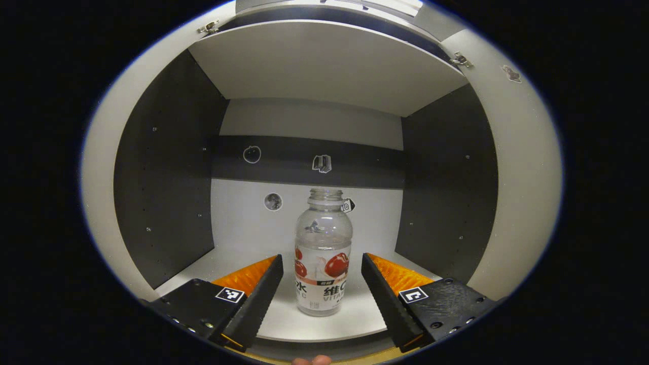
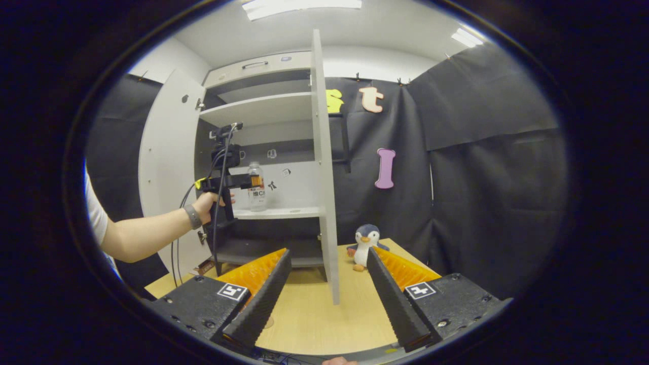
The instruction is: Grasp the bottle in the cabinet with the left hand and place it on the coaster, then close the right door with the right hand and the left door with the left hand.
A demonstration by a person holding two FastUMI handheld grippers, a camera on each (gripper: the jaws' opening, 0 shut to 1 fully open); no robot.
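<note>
Cabinet point(image 1: 324, 66) interior, both doors open — bottle point(image 1: 323, 253) stands upright on the shelf, frame centre. Left gripper point(image 1: 322, 284) spread wide, straddling it, not touching. Right gripper point(image 2: 328, 294) released, idle over table point(image 2: 314, 314), lower frame. Step: grasp. Next — clamp on, lift out.
</note>
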